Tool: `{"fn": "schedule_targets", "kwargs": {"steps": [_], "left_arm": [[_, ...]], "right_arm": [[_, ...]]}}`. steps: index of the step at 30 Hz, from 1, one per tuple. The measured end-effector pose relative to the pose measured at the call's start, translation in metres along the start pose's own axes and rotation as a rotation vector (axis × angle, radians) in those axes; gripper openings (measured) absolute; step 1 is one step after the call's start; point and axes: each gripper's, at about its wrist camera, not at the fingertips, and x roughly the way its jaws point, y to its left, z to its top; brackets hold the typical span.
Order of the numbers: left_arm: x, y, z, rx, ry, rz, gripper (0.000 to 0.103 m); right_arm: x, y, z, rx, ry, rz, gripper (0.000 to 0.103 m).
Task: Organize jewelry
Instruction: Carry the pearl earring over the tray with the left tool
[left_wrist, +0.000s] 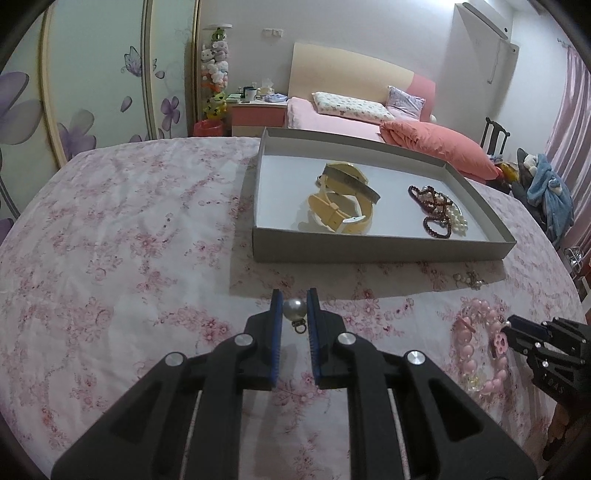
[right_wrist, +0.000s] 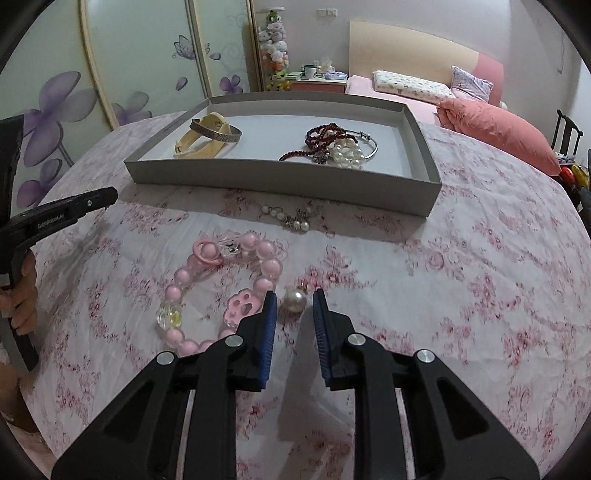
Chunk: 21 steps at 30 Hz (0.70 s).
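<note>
Left gripper (left_wrist: 294, 308): jaws clamped on round pearl earring (left_wrist: 294, 309), lifted for transfer to grey cardboard tray (left_wrist: 380, 246). Right gripper (right_wrist: 294, 306): jaws narrow, bracketing second pearl earring (right_wrist: 293, 303) on cloth, not visibly pinching.

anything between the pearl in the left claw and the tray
Nothing visible: only floral cloth lies between the pearl in the left claw and the near wall of the tray; the pink bracelet lies off right.

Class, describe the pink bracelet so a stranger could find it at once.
Find the grey tray on the flowered cloth. In front of it, outside, lies the pink bracelet. Only it has big pink beads and a paw charm.
</note>
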Motion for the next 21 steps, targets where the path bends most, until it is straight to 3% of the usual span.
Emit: {"fn": "schedule_targets", "kwargs": {"steps": [2,3,9,14,21], "left_arm": [[0.001,-0.001,0.0,0.002,0.0,0.0,0.014],[0.002,-0.001,0.0,0.002,0.0,0.0,0.014],[0.0,-0.002,-0.001,0.003,-0.01,-0.001,0.014],[-0.013,-0.007,0.003,0.023,-0.058,0.015,0.014],[-0.037,-0.019,0.007,0.054,-0.162,0.053,0.014]], "right_arm": [[0.001,0.001,0.002,-0.009,-0.003,-0.007,0.021],[0.002,0.002,0.003,-0.015,-0.004,-0.014,0.014],[-0.006,-0.003,0.001,0.012,-0.032,-0.018,0.014],[-0.034,-0.003,0.01,0.04,-0.167,-0.006,0.014],[-0.073,0.009,0.025,0.06,-0.424,-0.012,0.014]]}}
